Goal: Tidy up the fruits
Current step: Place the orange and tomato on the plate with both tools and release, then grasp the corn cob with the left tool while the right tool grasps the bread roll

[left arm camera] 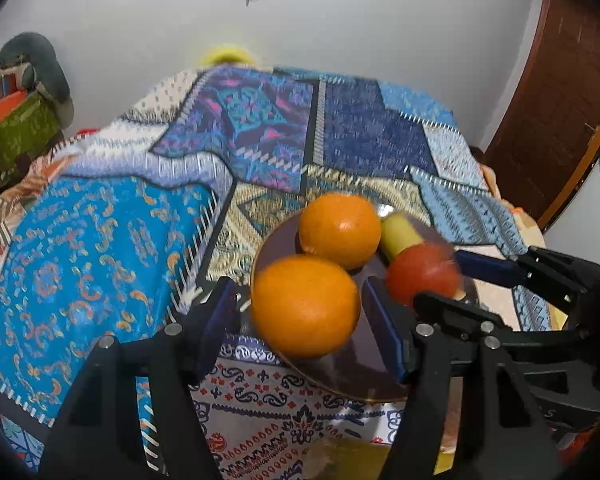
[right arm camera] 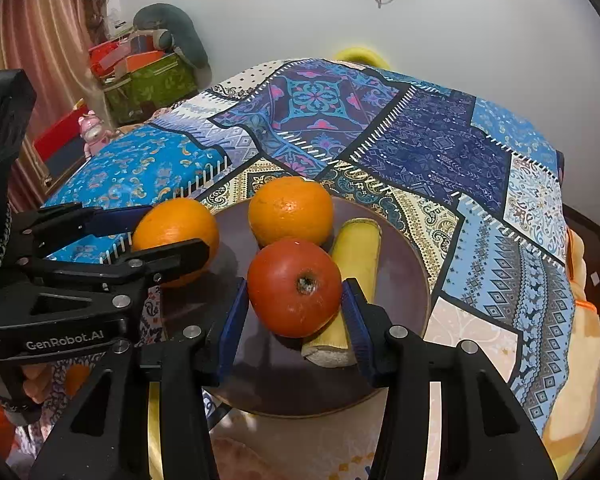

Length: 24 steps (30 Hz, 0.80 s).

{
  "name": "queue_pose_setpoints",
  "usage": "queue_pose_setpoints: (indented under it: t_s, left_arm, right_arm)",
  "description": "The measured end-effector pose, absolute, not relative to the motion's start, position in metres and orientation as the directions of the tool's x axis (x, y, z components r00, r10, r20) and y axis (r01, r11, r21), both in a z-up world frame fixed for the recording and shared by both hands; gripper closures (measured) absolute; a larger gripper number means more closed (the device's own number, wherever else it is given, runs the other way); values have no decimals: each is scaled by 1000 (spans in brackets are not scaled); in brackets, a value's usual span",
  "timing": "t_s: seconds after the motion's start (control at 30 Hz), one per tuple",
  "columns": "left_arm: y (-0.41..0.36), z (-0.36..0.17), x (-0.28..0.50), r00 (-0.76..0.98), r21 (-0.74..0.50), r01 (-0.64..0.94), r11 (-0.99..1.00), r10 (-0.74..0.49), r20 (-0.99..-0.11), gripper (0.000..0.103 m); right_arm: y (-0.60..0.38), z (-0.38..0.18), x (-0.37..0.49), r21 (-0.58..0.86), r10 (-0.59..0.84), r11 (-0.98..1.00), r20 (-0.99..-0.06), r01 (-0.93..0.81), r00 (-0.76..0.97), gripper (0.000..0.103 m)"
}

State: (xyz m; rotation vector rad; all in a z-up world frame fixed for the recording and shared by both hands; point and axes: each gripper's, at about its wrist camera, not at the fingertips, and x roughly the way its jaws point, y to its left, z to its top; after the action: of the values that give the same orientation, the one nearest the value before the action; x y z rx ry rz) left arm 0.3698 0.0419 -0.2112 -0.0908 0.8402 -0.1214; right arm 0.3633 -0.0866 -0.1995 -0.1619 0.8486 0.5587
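Note:
A dark brown plate [right arm camera: 404, 280] on the patchwork cloth carries an orange [right arm camera: 290, 210] at its far side and a piece of banana [right arm camera: 356, 256] on the right. My right gripper [right arm camera: 296, 286] is shut on a red apple [right arm camera: 294, 288] that sits low over the plate against the banana. My left gripper [left arm camera: 300, 284] straddles a second orange [left arm camera: 306, 306] at the plate's [left arm camera: 340, 372] near left edge. That orange touches the right pad, and a thin gap shows at the left pad [left arm camera: 220, 312]. The left view also shows the apple [left arm camera: 420, 276] in the right gripper [left arm camera: 436, 280].
The patchwork cloth [right arm camera: 420, 148] covers the whole table and hangs over its right edge. A green box [right arm camera: 148, 80] of clutter and a pink figure [right arm camera: 94, 132] stand beyond the back left corner. A wooden door [left arm camera: 560, 100] is on the right.

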Motion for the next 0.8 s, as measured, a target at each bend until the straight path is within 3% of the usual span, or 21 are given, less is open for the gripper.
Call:
queue_pose_setpoints:
  t_s: [0.1, 0.8]
  left_arm:
    - [42, -202, 366, 673, -137, 76, 988, -152, -724, 36]
    - [49, -177, 284, 663, -72, 50, 996, -87, -743, 35]
  right_arm:
    - [-92, -193, 359, 84, 402, 854, -734, -513, 548, 52]
    - [-140, -168, 290, 81, 382, 872, -728, -482, 569, 46]
